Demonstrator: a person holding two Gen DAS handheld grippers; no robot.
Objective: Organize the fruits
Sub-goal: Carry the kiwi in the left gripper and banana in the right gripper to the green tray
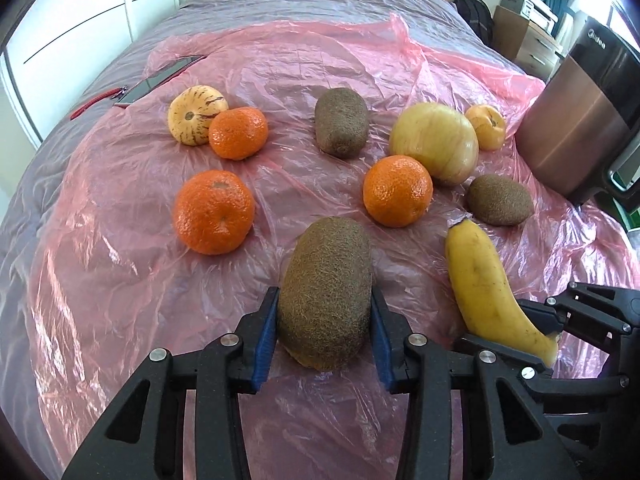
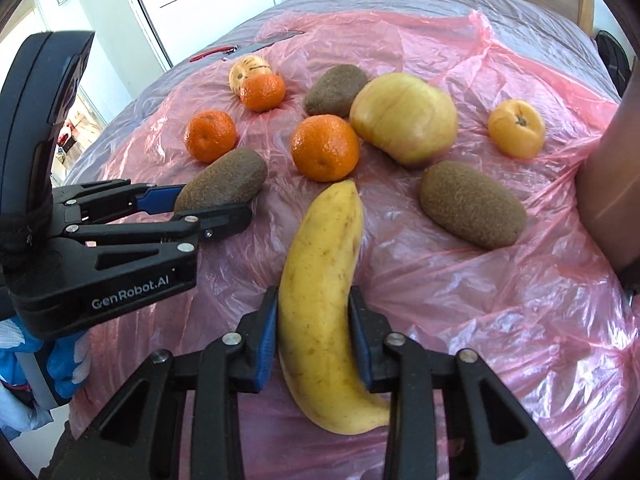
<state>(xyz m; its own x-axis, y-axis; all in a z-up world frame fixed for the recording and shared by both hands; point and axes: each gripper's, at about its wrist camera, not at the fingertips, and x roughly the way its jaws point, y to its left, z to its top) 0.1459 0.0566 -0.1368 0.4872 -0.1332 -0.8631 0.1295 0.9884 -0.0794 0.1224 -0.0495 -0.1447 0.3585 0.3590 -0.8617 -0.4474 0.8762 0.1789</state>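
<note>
My left gripper point(image 1: 324, 316) is shut on a brown kiwi point(image 1: 326, 292), its blue pads against both sides; it also shows in the right wrist view point(image 2: 222, 210) with the kiwi point(image 2: 224, 180). My right gripper point(image 2: 314, 324) is shut on a yellow banana point(image 2: 320, 300), which points away from me; the banana also shows in the left wrist view point(image 1: 488, 284). On the pink plastic sheet point(image 1: 120, 280) lie three mandarins point(image 1: 214, 212) point(image 1: 398, 190) point(image 1: 238, 132), two more kiwis point(image 1: 341, 122) point(image 1: 500, 199), a large yellow apple point(image 1: 434, 142), a small yellow fruit point(image 1: 486, 126) and a striped pale melon point(image 1: 192, 114).
The sheet covers a grey bed point(image 1: 280, 0). A phone point(image 1: 160, 78) and a red strap point(image 1: 98, 100) lie at the far left. A steel and black appliance point(image 1: 576, 120) stands at the right edge. White wardrobes stand behind on the left.
</note>
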